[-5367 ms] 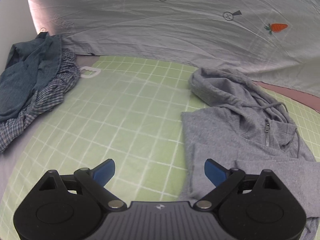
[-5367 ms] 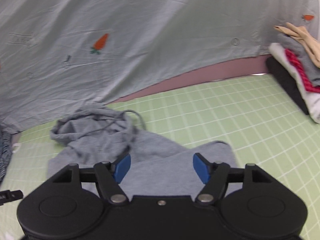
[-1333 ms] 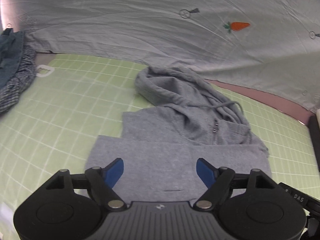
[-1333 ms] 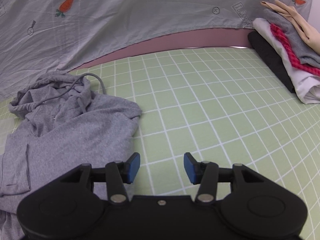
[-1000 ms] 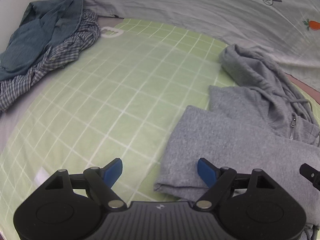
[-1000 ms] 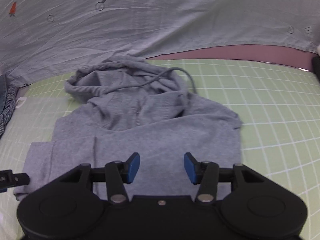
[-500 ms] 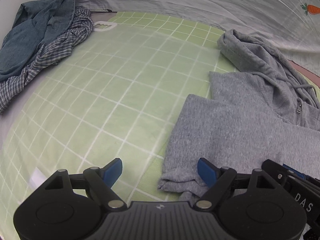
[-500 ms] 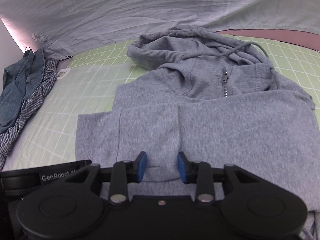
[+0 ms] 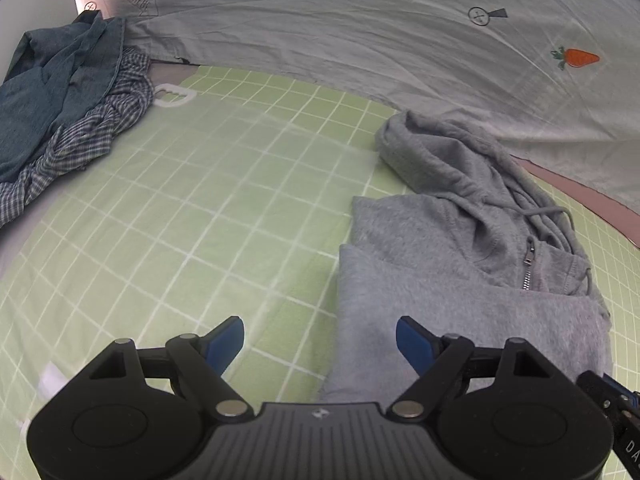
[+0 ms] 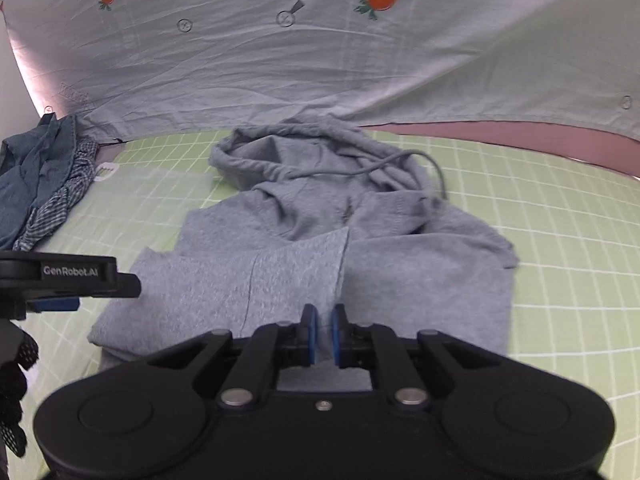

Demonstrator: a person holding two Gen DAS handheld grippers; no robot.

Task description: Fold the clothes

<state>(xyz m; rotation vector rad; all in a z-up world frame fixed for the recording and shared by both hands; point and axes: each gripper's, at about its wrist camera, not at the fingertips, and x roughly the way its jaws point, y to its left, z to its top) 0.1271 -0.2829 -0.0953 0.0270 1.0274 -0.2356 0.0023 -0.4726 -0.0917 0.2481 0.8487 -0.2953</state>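
A grey zip hoodie [image 9: 460, 264] lies on the green grid mat [image 9: 200, 216], hood toward the back, sleeves folded across its front. It also shows in the right wrist view [image 10: 320, 240]. My left gripper [image 9: 320, 338] is open over the hoodie's near left edge, touching nothing. My right gripper [image 10: 321, 334] is shut on the hoodie's near hem, which is pinched between the blue pads and lifted a little. The left gripper also shows at the left edge of the right wrist view [image 10: 68, 280].
A pile of blue denim and checked clothes [image 9: 60, 108] lies at the mat's back left, with a white hanger tab [image 9: 170, 94] beside it. A grey sheet with carrot prints [image 9: 400, 40] hangs behind. The mat [image 10: 560, 240] extends right of the hoodie.
My right gripper has closed from part open onto the hoodie's near hem. My left gripper has drawn back a little and stays open.
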